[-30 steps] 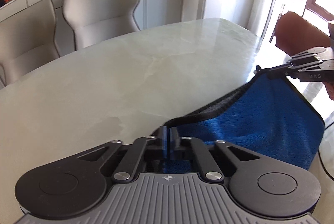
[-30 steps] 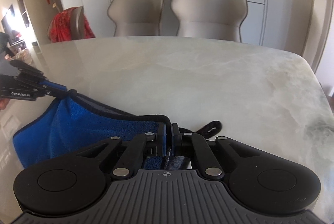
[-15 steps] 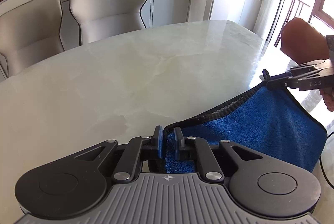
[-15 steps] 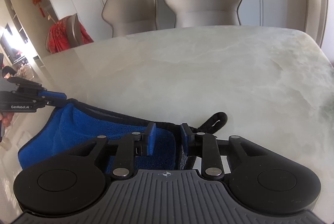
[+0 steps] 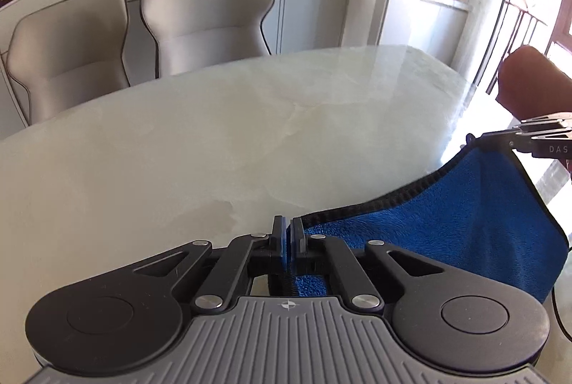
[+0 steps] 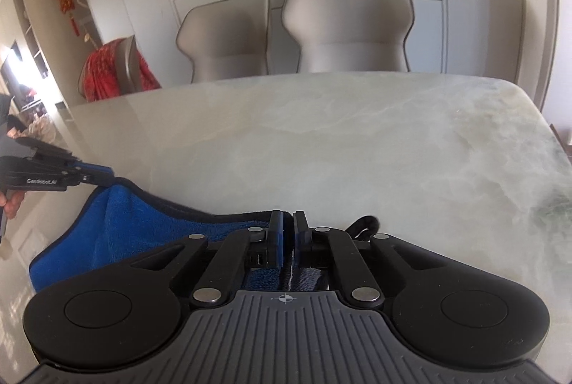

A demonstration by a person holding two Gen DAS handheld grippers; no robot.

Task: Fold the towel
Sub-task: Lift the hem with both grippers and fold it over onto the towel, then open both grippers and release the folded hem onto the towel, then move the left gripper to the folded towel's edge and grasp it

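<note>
A blue towel with black trim hangs stretched between my two grippers, low over the marble table. My left gripper has its jaws closing, and its pads press on one top corner of the towel. In the same view my right gripper pinches the other corner at the far right. The right wrist view shows the towel sagging to the left. There my right gripper has jaws closing on the corner beside a black hanging loop. My left gripper clamps the far corner.
Two beige chairs stand behind the table's far edge, in front of a white sideboard. A chair draped in red cloth is at the left end, and a brown chair back at the right end. A hand holds the left gripper.
Both grippers opened around the towel's corners half a second ago and have shut on them again. The towel stays stretched between them in about the same place.
</note>
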